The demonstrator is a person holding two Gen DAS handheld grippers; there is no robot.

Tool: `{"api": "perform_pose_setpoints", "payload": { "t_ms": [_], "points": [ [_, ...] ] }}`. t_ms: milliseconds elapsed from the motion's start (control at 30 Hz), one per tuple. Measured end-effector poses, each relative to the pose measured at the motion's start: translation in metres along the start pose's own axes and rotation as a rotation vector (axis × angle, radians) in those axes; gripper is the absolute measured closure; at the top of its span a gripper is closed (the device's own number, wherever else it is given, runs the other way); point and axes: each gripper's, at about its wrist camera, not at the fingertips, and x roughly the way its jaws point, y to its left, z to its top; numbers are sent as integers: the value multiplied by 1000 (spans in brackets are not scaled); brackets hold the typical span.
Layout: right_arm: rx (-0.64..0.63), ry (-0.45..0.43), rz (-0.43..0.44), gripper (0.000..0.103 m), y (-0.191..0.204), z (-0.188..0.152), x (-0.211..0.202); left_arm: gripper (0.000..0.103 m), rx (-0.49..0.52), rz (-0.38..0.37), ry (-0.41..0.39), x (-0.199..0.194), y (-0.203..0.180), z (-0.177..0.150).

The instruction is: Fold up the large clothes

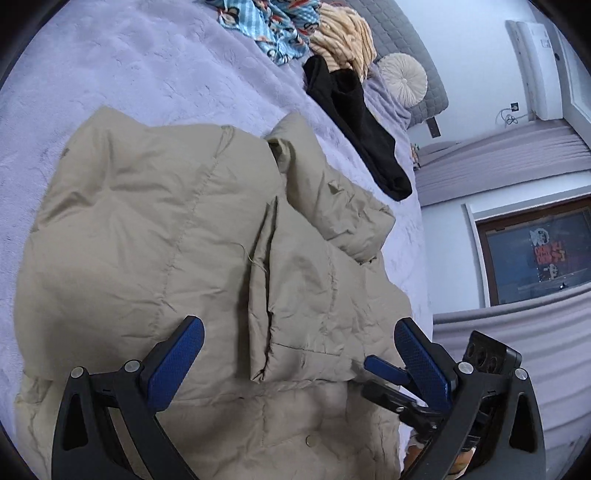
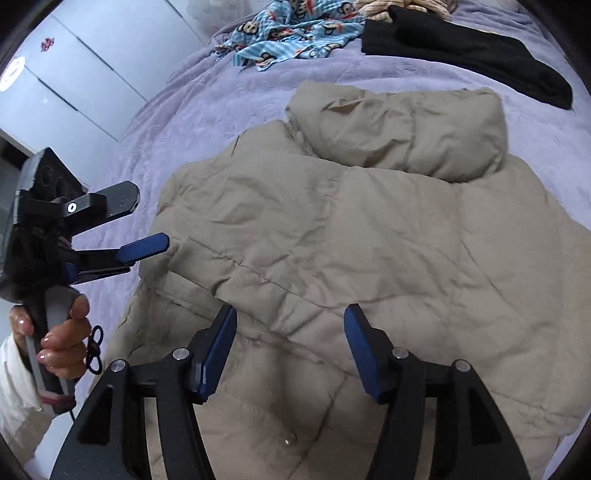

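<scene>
A beige puffer jacket (image 2: 351,240) is spread on a lilac bedspread (image 2: 207,122), filling the near and middle part of both views. One padded part is folded over the body and lies across the far side of the jacket in the right wrist view. A front edge with a dark seam runs down the middle in the left wrist view. A metal snap (image 2: 290,439) is seen on the near part of the jacket.

The right gripper (image 2: 290,314) is held above the near part of the jacket with its blue pads spread apart; nothing is caught between them, and whether the tips touch the cloth cannot be told. The left gripper (image 1: 299,328) is likewise held wide apart over the jacket, with nothing between the pads. In the right wrist view the left gripper is seen at the left edge of the jacket, one blue fingertip (image 2: 147,243) just beside the cloth, its handle held by a hand (image 2: 62,339) with a white sleeve.

At the far end of the bed lie a black garment (image 2: 480,55), a blue patterned garment (image 2: 295,33) and a cream striped garment (image 1: 343,37). A round cushion (image 1: 402,79) is seen at the far right in the left wrist view.
</scene>
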Motion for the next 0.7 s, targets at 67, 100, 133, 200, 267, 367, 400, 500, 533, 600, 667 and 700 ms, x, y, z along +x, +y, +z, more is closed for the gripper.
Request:
{"api": "perform_pose_setpoints", "payload": {
  "t_ms": [67, 100, 133, 200, 267, 367, 400, 500, 533, 600, 667, 700],
  "points": [
    [68, -22, 13, 39, -23, -17, -22, 0, 9, 7, 42, 18, -6, -1],
    [105, -24, 17, 39, -36, -27, -31, 0, 25, 9, 66, 30, -11, -1],
    [138, -20, 21, 39, -48, -37, -39, 0, 39, 24, 79, 38, -15, -3],
    [171, -7, 26, 43, -68, -58, -49, 3, 71, 70, 99, 57, -24, -5],
    [185, 38, -19, 49, -84, -74, -48, 56, 97, 109, 134, 73, -35, -4],
    [190, 60, -84, 53, -102, -87, -43, 92, 139, 170, 144, 78, -52, -5],
    [189, 54, -98, 54, -107, -87, -43, 92, 170, 171, 117, 71, -56, -8],
    [170, 4, -200, 54, -120, -83, -53, 92, 234, 188, 39, 41, -67, -9],
    [166, -16, -246, 54, -127, -82, -60, 92, 231, 202, 30, 35, -63, -9],
    [175, -67, -330, 57, -144, -82, -75, 92, 220, 241, 44, 33, -49, -7],
    [226, -101, -323, 73, -165, -83, -81, 91, 213, 290, 81, 41, -30, -9],
    [265, -97, -304, 82, -175, -86, -79, 91, 222, 325, 98, 49, -23, -11]
  ]
}}
